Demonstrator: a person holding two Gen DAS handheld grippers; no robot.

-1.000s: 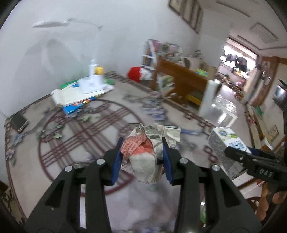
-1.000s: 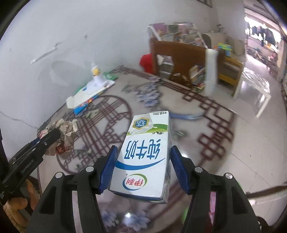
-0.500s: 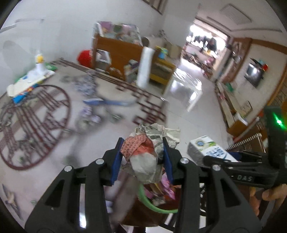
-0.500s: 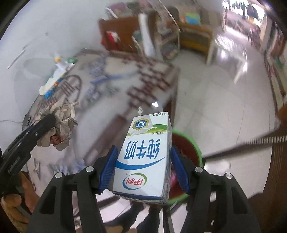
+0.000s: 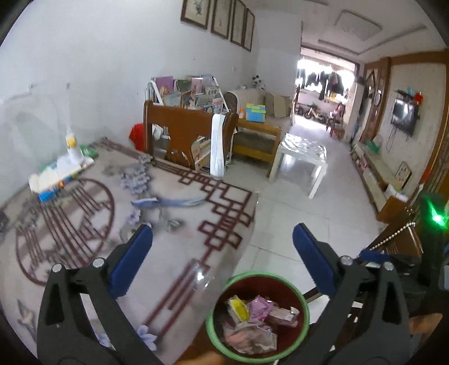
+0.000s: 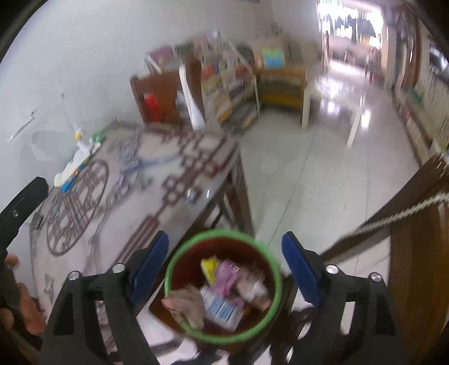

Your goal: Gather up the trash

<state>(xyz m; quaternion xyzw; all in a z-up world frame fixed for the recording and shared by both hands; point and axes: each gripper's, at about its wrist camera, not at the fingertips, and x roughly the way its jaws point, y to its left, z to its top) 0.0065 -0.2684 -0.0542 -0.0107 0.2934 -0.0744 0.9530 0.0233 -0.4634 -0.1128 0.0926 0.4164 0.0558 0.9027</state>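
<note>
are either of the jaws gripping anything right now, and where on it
Nothing is held. The left gripper and right gripper both have jaws opening with nothing between them, above the green-rimmed bin, where the trash lies.

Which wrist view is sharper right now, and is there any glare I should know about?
Left wrist view is sharper: the green-rimmed red trash bin reads clearly, with glare on the white glossy table. Right wrist view is motion-blurred throughout, and the bright doorway is blown out.
</note>
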